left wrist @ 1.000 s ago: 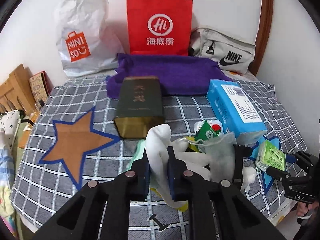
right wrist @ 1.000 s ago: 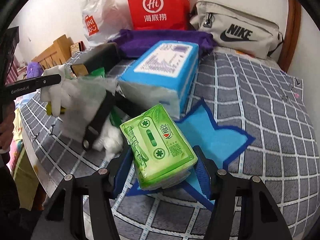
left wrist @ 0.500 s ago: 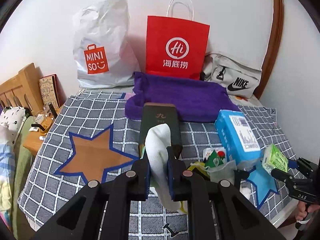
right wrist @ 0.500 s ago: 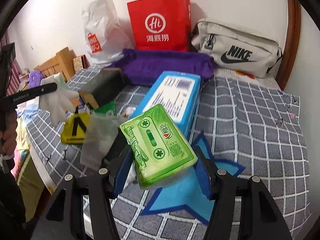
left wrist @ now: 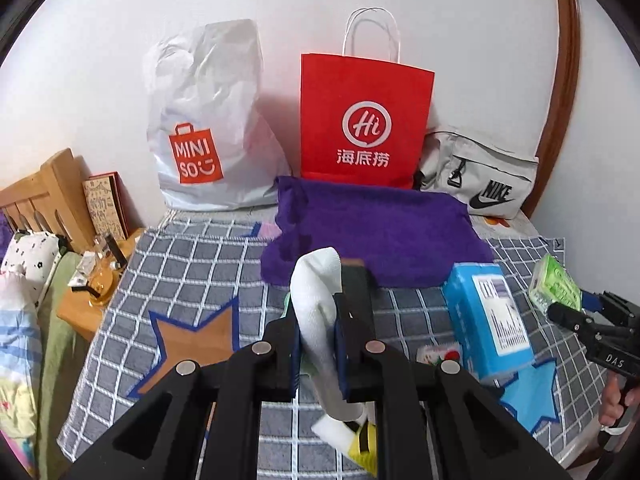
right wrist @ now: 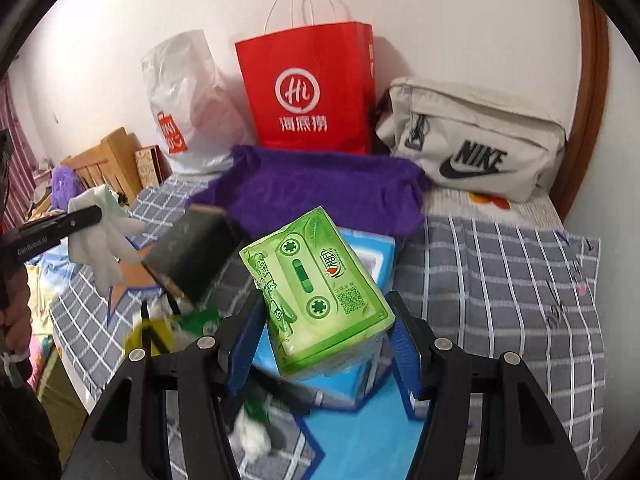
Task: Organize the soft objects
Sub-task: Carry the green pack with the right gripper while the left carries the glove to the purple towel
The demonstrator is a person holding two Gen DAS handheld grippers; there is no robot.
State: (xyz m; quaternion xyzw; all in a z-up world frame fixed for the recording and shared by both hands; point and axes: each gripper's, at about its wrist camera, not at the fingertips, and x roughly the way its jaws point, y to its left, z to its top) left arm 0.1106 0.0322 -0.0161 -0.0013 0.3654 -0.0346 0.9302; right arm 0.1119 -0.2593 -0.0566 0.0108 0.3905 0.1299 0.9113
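My left gripper (left wrist: 318, 340) is shut on a white glove (left wrist: 316, 292), lifted above the checked bedspread (left wrist: 192, 264); the glove (right wrist: 102, 248) hangs from those jaws at the left of the right wrist view. My right gripper (right wrist: 324, 340) is shut on a green tissue pack (right wrist: 316, 284) printed like a cassette, raised over a blue tissue box (left wrist: 488, 316). The same pack (left wrist: 554, 284) shows at the right edge of the left wrist view. A purple towel (left wrist: 380, 228) lies at the back of the bed.
A red paper bag (left wrist: 364, 120), a white Miniso bag (left wrist: 208, 132) and a grey Nike pouch (left wrist: 484, 176) stand along the wall. A dark box (right wrist: 188, 256), a yellow packet (left wrist: 364, 444) and small packets lie mid-bed. A wooden bedside stand (left wrist: 92, 292) is at the left.
Both grippers have risen with their loads: the glove came up off the pile and the green pack now hangs over the blue box. The bed looks farther below.
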